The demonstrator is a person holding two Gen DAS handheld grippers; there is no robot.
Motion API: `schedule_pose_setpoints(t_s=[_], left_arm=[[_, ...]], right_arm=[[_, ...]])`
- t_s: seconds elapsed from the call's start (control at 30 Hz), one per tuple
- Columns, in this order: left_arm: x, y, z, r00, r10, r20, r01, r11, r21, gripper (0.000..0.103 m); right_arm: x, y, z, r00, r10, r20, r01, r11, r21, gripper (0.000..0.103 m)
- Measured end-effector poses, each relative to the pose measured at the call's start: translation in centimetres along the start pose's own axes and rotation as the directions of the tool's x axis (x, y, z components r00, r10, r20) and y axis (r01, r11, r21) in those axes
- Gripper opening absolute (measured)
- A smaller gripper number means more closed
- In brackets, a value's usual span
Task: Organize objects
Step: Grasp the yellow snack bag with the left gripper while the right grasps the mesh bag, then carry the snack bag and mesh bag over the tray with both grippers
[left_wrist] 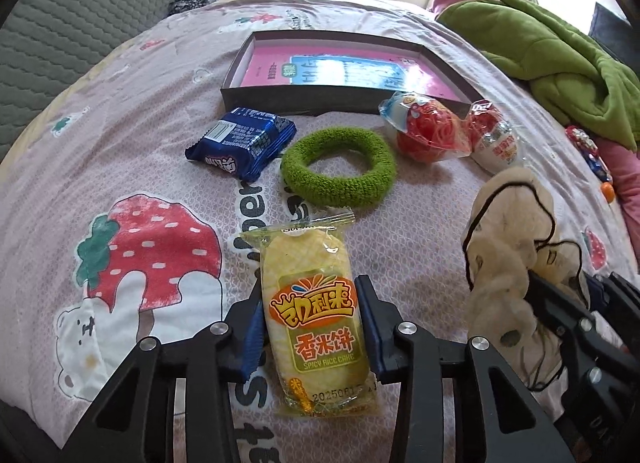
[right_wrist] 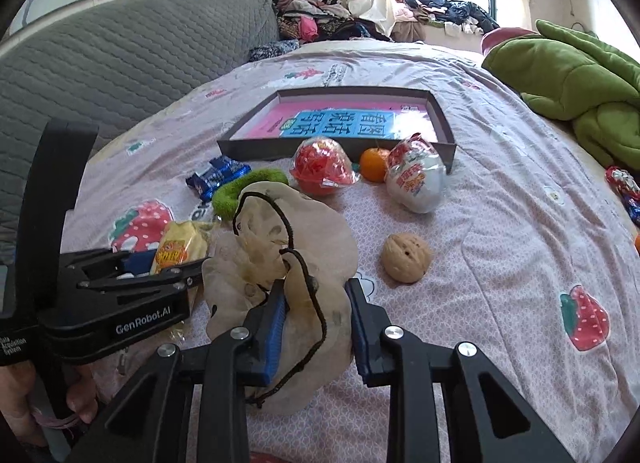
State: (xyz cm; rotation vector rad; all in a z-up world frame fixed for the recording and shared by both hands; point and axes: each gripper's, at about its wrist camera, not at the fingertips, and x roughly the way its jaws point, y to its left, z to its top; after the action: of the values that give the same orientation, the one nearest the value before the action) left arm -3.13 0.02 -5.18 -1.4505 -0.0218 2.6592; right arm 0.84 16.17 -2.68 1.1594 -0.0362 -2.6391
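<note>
Bed: I see everything resting on its printed sheet.
Box: my landmark, open, far side of the bed.
Pouch: cream drawstring, near side of the box; my right tool is pinching it.
Rice cake packet: nearer than the box; my left tool straddles it, whether gripping I cannot tell.
Green ring: just before the box.
Walnut: near side of the box.

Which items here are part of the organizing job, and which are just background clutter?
Job items: rice cake packet between the left tool; drawstring pouch held by the right tool; blue snack packet; green hair tie; walnut; box tray.

Lying about: green blanket; clothes pile.
</note>
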Motion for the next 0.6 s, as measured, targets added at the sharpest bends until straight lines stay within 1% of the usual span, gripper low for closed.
schedule_pose_setpoints(t_s=[0.27,0.6], left_arm=[[-1.8,-0.1,-0.1,0.999,-0.017,0.038,0.017,1.0,0.01,0.042],[-3.5,-0.5,0.0,0.996,0.001,0.093,-0.004,1.0,0.029,0.042]], right_arm=[[-1.6,0.1,0.5,0.999,-0.006,0.034,0.006,1.0,0.009,0.029],[-2.9,0.7,1.0,0.996,-0.035,0.08,0.036,0.999,-0.014,0.029]])
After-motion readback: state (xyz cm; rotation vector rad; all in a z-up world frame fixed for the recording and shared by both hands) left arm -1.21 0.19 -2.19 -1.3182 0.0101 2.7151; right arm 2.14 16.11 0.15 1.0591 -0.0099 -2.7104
